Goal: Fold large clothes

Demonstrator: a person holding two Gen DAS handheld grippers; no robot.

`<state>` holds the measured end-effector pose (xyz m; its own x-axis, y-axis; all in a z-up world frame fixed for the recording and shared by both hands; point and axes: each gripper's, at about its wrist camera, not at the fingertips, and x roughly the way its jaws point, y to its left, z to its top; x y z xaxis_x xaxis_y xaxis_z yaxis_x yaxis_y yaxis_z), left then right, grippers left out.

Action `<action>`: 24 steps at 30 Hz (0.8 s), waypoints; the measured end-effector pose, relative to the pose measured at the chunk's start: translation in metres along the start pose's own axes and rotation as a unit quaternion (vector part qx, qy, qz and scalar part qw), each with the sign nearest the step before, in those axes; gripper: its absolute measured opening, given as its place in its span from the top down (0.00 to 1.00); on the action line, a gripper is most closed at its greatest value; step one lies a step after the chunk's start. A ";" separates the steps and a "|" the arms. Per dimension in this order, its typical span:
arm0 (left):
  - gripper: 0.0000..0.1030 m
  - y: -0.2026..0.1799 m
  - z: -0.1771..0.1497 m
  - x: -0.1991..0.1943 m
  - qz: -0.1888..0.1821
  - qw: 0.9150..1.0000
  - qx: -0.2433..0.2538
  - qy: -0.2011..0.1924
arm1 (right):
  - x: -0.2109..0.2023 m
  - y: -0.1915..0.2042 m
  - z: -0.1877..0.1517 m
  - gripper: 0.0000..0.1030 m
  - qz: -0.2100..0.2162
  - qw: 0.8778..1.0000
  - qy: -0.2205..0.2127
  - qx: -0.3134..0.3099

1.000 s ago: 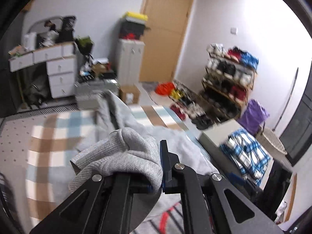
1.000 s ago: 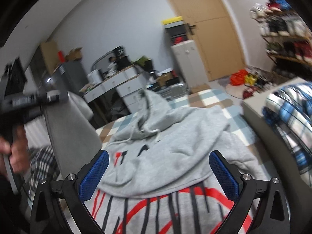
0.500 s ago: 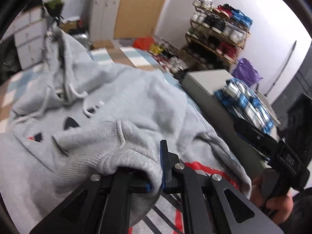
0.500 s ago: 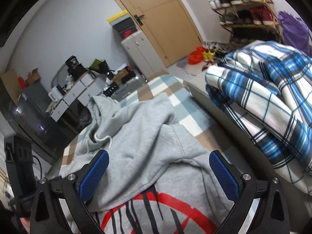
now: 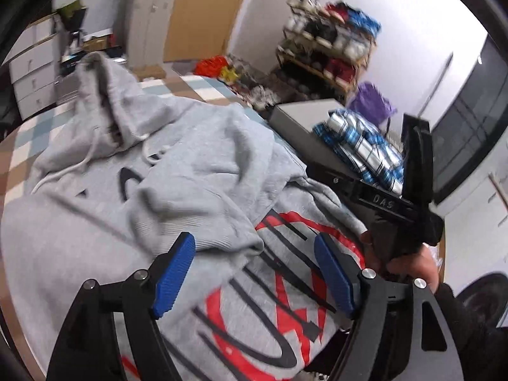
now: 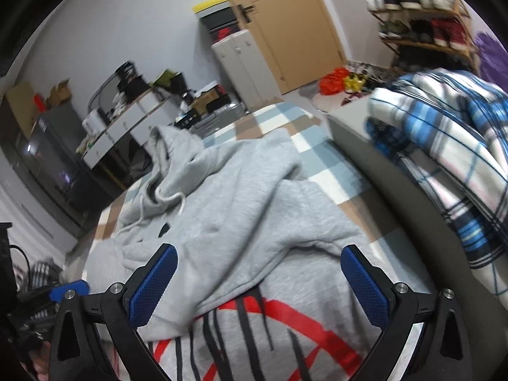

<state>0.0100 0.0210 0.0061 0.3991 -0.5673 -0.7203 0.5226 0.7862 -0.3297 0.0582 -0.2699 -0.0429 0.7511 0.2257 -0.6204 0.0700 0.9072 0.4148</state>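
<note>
A large grey hoodie [image 5: 197,165] with a red and black print lies face up on the checked bed cover; it also shows in the right wrist view [image 6: 254,222]. Both sleeves are folded across its chest, hood at the far end. My left gripper [image 5: 255,273] is open and empty just above a sleeve cuff [image 5: 235,241]. My right gripper [image 6: 258,282] is open and empty above the folded sleeves and the print. The right gripper also shows in the left wrist view [image 5: 393,203], held in a hand at the hoodie's right edge.
A grey box [image 6: 374,165] with a folded blue plaid garment [image 6: 451,146] stands right of the bed. A shoe rack [image 5: 327,41], a door [image 6: 285,22], a white cabinet [image 6: 241,60] and a cluttered desk [image 6: 127,114] line the far walls.
My left gripper carried the grey sleeve across the hoodie, then opened and let it go on the chest. My right gripper stayed open and shifted a little over the hoodie.
</note>
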 end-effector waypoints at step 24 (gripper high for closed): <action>0.28 0.135 -0.048 -0.046 0.055 0.961 -0.247 -0.110 | 0.112 0.167 -0.049 0.73 0.036 0.920 0.171 -0.349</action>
<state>0.0258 0.1652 -0.0347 0.6091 -0.4689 -0.6396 0.0680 0.8344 -0.5469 0.1218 -0.0757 -0.0760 0.4774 0.2849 -0.8312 -0.5015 0.8651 0.0084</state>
